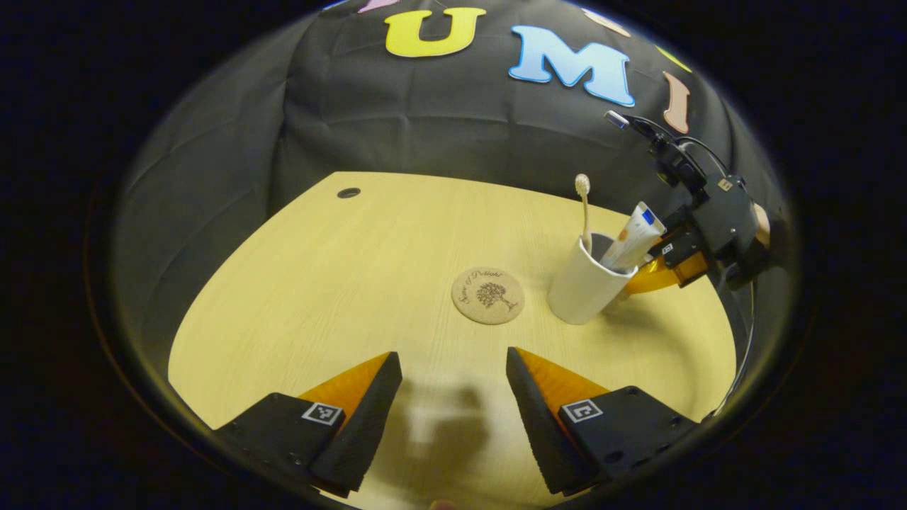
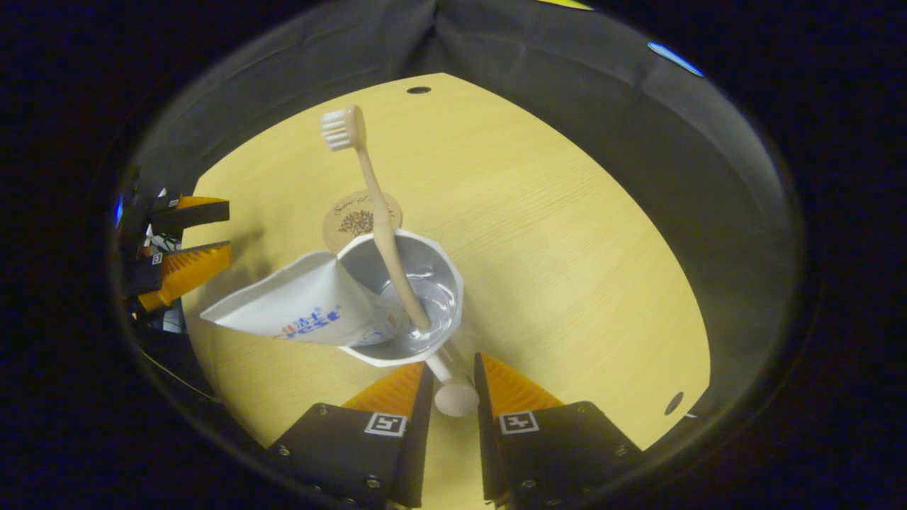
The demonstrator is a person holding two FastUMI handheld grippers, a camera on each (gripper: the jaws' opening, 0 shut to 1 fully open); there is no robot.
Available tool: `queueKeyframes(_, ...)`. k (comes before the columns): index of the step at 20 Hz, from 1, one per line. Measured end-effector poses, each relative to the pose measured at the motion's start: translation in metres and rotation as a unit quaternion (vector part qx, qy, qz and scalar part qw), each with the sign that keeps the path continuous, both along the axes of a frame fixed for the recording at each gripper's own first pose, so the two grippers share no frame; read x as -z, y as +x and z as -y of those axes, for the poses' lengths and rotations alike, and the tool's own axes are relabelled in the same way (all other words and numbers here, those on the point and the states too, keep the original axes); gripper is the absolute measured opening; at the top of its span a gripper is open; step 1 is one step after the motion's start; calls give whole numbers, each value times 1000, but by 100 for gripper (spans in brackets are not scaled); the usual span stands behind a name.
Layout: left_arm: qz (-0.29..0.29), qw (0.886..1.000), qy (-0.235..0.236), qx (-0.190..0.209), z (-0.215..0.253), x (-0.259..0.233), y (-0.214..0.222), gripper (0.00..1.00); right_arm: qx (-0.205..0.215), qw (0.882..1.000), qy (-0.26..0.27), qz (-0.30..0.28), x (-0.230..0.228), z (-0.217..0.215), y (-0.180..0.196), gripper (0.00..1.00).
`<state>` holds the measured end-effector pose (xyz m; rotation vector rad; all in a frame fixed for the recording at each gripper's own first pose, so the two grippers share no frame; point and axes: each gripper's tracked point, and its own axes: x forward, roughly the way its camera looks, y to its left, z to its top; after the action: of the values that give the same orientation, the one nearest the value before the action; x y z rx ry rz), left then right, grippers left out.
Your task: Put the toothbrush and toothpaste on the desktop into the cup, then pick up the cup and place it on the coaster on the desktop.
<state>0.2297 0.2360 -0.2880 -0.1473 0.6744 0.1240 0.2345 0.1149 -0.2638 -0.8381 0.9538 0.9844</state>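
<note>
A white cup stands on the wooden desktop, just right of the round cork coaster. A beige toothbrush and a white toothpaste tube lean inside it. My right gripper sits at the cup's far right side. In the right gripper view I look down into the cup, with toothbrush and toothpaste in it, and my right gripper is shut on the cup's handle. The coaster lies just beyond. My left gripper hovers open near the front edge.
A cable hole marks the desktop's far left corner, and another hole lies near the edge by my right gripper. Black cloth walls close off the back and sides. The left gripper's orange fingers show off to the left.
</note>
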Motion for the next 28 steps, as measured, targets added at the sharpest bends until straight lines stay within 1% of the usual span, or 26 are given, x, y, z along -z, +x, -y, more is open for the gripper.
queueKeyframes(1, 0, 1000, 0, -1, 0, 0, 0, 96, -2, 1000, 4, -7, 10, -4, 0, 32)
queueKeyframes(2, -1, 1000, 1, -1, 1, -2, -2, 96, 0, 1000, 2, -9, 8, 0, -4, 25)
queueKeyframes(4, 1, 1000, 0, -1, 3, -1, -3, 96, 0, 1000, 2, -10, -2, 1, -6, 24)
queueKeyframes(5, 2, 1000, -2, -1, 5, -2, -2, 96, 3, 1000, 3, -10, 1, 1, -7, 18)
queueKeyframes(7, 4, 1000, -3, 0, 7, -4, -1, 96, 18, 1000, 12, -6, 2, 0, -9, 18)
queueKeyframes(8, 6, 1000, -3, 0, 8, -4, 0, 96, 25, 999, 21, -6, -2, -1, -11, 11)
queueKeyframes(11, 9, 1000, -3, 2, 7, -5, 2, 96, 43, 998, 36, -2, 4, -3, -13, 11)
queueKeyframes(14, 10, 1000, -6, 0, 8, -7, 1, 96, 53, 997, 47, -7, -1, -6, -17, 11)
queueKeyframes(20, 14, 1000, -7, -9, -1, -7, -29, 96, 49, 997, 68, -2, -17, -19, -12, 11)
queueKeyframes(22, 14, 1000, -5, -13, -15, -8, -31, 96, 45, 996, 72, -5, -21, -30, -14, 11)
queueKeyframes(25, 12, 1000, 3, -22, -30, -10, -25, 96, 38, 997, 69, -4, -30, -33, -10, 11)
queueKeyframes(28, 11, 999, 6, -34, -50, -10, -32, 96, 38, 997, 62, -9, -31, -40, -4, 11)
